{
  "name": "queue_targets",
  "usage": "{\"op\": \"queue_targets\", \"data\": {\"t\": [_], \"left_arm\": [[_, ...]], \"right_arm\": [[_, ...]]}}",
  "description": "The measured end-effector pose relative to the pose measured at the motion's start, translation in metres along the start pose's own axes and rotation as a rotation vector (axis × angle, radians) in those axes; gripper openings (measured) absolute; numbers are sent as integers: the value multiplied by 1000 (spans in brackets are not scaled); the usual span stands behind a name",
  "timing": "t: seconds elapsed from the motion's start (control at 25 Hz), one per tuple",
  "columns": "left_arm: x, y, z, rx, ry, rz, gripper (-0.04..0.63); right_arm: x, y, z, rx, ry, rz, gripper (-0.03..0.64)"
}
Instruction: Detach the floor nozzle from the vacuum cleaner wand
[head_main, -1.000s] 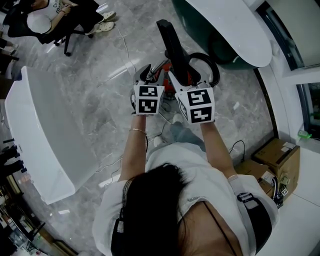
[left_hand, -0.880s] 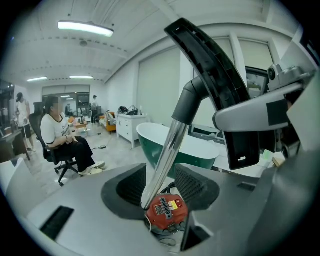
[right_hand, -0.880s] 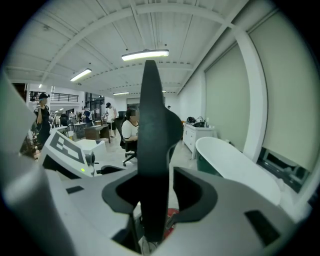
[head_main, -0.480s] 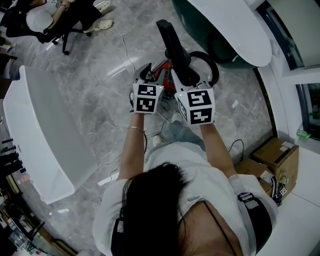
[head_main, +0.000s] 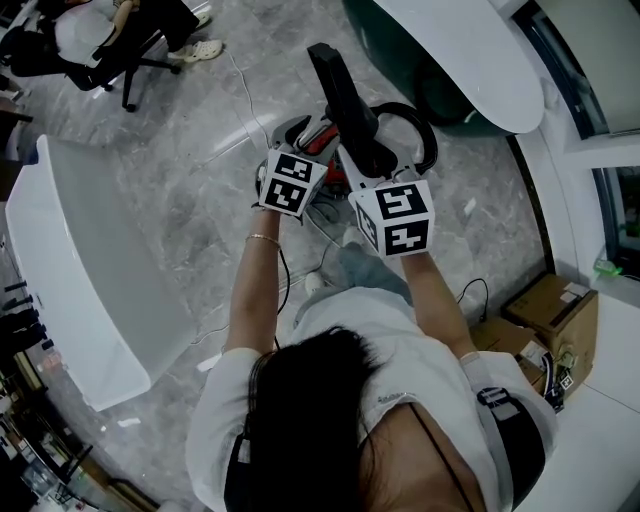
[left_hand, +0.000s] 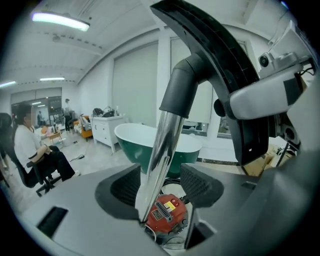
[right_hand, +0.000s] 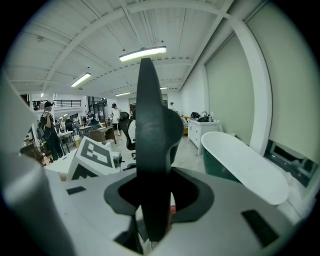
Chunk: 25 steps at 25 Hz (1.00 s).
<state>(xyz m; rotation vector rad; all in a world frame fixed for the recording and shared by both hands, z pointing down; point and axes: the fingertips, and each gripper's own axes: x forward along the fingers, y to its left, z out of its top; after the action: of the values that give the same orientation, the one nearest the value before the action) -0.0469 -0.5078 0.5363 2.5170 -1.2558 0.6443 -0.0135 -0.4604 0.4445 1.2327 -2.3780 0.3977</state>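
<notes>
**A:** Vacuum parts, with counts?

**B:** One long black flat floor nozzle (head_main: 345, 100). One shiny metal wand (left_hand: 161, 145). One grey plastic elbow (left_hand: 187, 82), joining nozzle to wand; the two are not detached. One round red vacuum body (left_hand: 167, 215) on the grey marble floor (head_main: 200, 200). One looped black hose (head_main: 408, 107) beside the body. The nozzle is held up off the floor, above the red body, its far end pointing away from the person.

**A:** Tools?

**B:** Two, each with one marker cube.
- Left tool (left_hand: 162, 187): jaws apart. The wand runs up between them and lies against the pad at that view's left, with a gap to the other pad.
- Right tool (right_hand: 152, 192): jaws clamped on the narrow near end of the nozzle, which stands upright in its view.

**A:** Arms?

**B:** Two bare forearms, both stretched forward and down, side by side, with the tools close together. The left cube (head_main: 290, 183) is tilted. The right cube (head_main: 397, 216) sits nearer the person. One thin bracelet (head_main: 262, 238) on the left wrist.

**A:** Surroundings?

**B:** One green-and-white bathtub (head_main: 470, 60) beyond the vacuum. One curved white table (head_main: 80, 270) at the left. One seated person (head_main: 90, 30) at the far upper left. Brown cardboard boxes (head_main: 555, 305) at the right, count unclear.
</notes>
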Motion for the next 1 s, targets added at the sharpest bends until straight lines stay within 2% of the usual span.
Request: {"op": "queue_targets", "data": {"t": [0.08,0.2,0.48,0.6,0.72,1.0], "left_arm": [[6,-2,-1,27,10,-24,233],[14,-8,-4,22,17,-50,235],[22,-1,-7,-35,-11,-1,233],[25,0,-10,-34,-10,13,230],[24,5,-9,-28,-16,26,175],[22,4,-5,-19,-21,43,169]], "right_arm": [[0,0,0,6,0,10,133],[-1,0,0,20,-4,26,133],[-1,-1,1,19,-4,37,133],[-1,-2,-1,23,-2,37,133],[-1,-2,0,26,0,36,133],[-4,-2,3,-17,-3,7,127]]}}
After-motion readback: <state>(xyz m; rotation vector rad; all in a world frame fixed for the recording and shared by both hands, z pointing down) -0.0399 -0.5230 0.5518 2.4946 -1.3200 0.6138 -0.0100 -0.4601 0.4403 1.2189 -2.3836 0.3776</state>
